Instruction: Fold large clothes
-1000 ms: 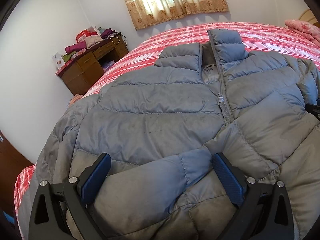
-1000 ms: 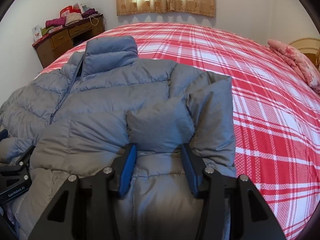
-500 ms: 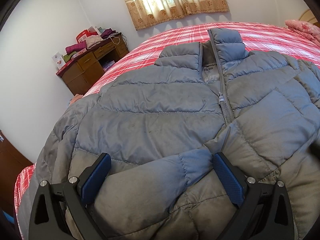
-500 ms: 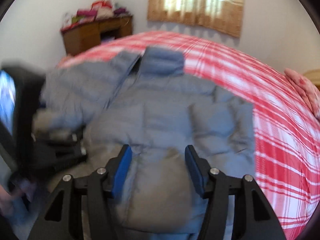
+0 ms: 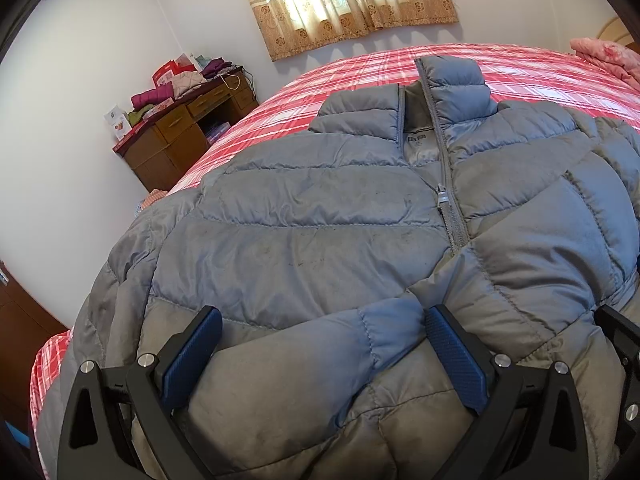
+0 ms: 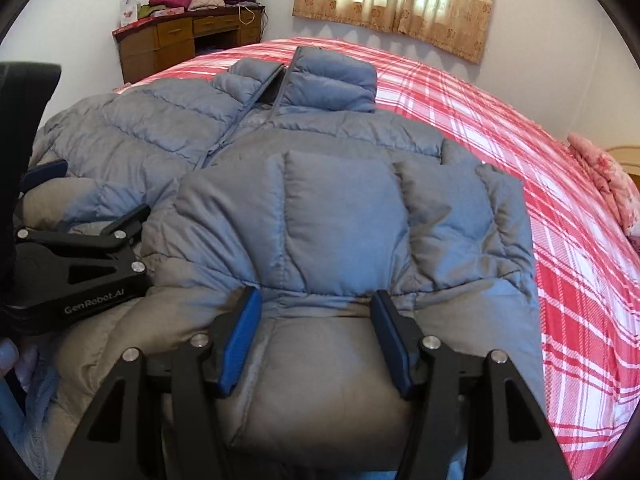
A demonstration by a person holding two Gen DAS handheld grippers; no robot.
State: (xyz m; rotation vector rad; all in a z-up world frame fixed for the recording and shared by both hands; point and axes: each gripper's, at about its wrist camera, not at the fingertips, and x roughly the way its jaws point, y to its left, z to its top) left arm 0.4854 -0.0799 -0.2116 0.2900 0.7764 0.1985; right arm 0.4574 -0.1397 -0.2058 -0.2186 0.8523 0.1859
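A grey-blue puffer jacket [image 5: 300,220] lies front up, zipped partway, on a red plaid bed [image 5: 540,68]. My left gripper [image 5: 322,316] stands wide open over the lower front, and a folded-in sleeve cuff [image 5: 384,332] lies between its fingers without being pinched. In the right wrist view the jacket's [image 6: 340,208] right side and sleeve are folded onto the body. My right gripper [image 6: 315,297] is open just above that fold, its pads clear of the fabric. The left gripper [image 6: 92,196] shows at the left of that view, resting on the jacket.
A wooden desk [image 5: 176,136] piled with clothes stands against the wall beyond the bed's left side. A pink blanket [image 6: 612,184] lies at the bed's far right. A curtained window [image 5: 344,0] is behind. Bare plaid bedspread [image 6: 560,280] stretches right of the jacket.
My right gripper has shifted sideways and rolled, its jaws a little wider, so the left gripper now shows at its left. The left gripper and the cuff have stayed put.
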